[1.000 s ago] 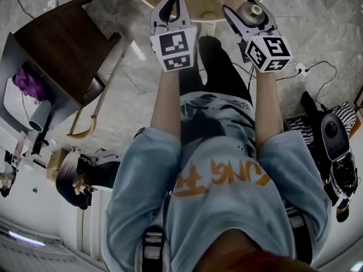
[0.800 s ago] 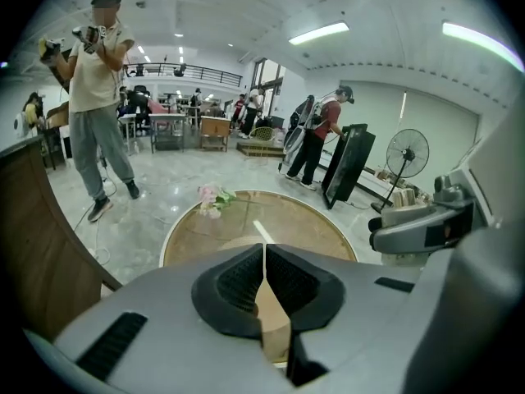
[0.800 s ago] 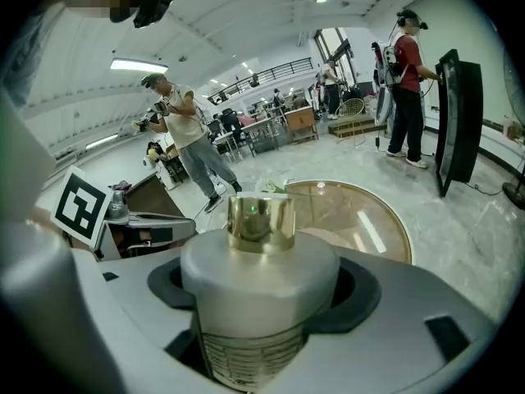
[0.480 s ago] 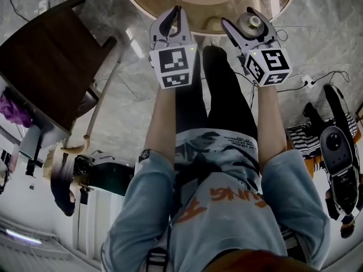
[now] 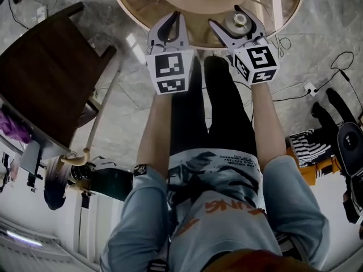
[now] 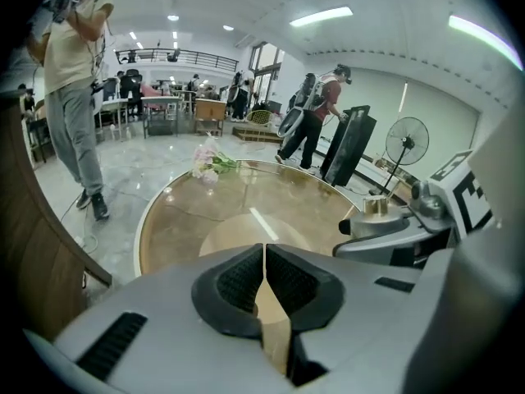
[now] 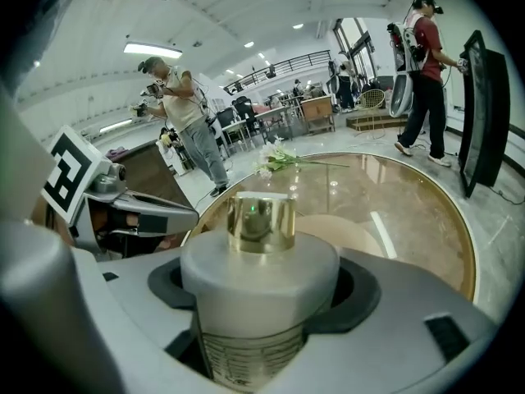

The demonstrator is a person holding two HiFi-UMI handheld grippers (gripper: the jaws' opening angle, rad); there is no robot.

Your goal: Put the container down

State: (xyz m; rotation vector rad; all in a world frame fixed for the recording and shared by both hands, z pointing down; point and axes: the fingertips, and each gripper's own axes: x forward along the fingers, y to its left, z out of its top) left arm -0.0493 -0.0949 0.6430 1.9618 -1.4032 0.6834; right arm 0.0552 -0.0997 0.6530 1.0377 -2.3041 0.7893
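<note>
The round glass table (image 5: 142,4) lies just ahead. The left gripper (image 6: 264,279) is closed on nothing. Over the table's near edge, the right gripper (image 5: 229,18) clamps the container (image 7: 258,281), seemingly a light, rigid, slippery bottle, best held below its gold cap (image 7: 261,220).

A bunch of pink flowers (image 6: 209,164) lies on the round glass table (image 6: 184,220), a dark wooden chair (image 5: 48,86) beside it.

Overhead plus jaw-level views; common table (image 5: 136,7)
</note>
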